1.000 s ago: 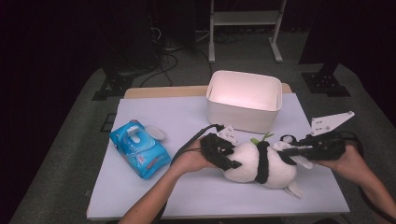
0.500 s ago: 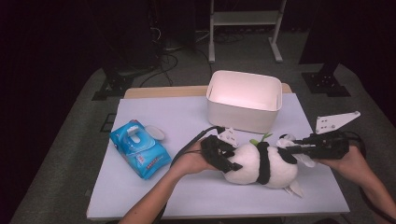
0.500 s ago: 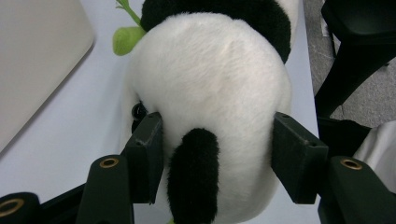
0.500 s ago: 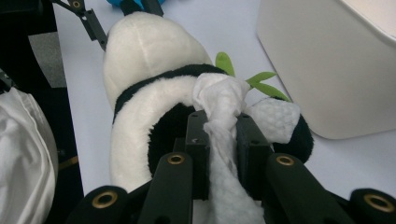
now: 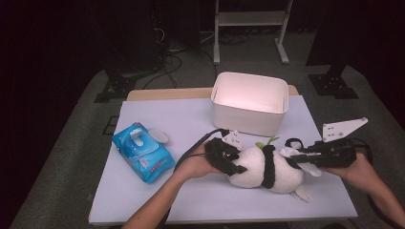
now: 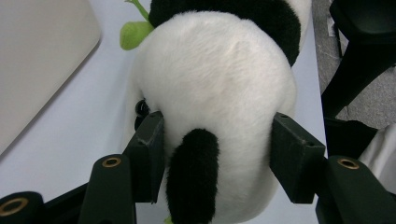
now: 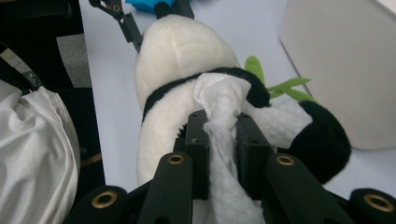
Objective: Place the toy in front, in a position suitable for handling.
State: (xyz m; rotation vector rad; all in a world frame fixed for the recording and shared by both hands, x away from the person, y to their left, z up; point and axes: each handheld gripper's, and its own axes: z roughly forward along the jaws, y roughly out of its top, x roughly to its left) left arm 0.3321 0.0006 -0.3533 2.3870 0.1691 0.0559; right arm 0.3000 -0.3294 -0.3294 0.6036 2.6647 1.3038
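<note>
white and black plush, a stuffed panda toy (image 5: 262,167) lies on its side on the pale lilac-grey tabletop (image 5: 191,124), toward the near right part of the table, just in front of a white rectangular plastic bin (image 5: 250,102). a small green fabric bamboo sprig (image 5: 265,142) sticks out from the panda on the side facing the bin.

the left gripper (image 5: 229,160), held in the person's left hand (image 5: 196,164), has its two black fingers (image 6: 149,149) pressed against both sides of the panda's white rounded end; in the left gripper view the fur bulges between the pads, with a black plush limb hanging down between them.

the right gripper (image 5: 305,157), held in the person's right hand (image 5: 356,167), comes in from the right. its fingers (image 7: 198,140) stand close together, pinching a crumpled white wet wipe (image 7: 224,135). in the right gripper view the wipe runs up from between the jaws and rests against the panda's black band and white fur.

a blue soft pack of wet wipes (image 5: 142,152), its white flip lid open, lies on the table to the left, well apart from the panda.
</note>
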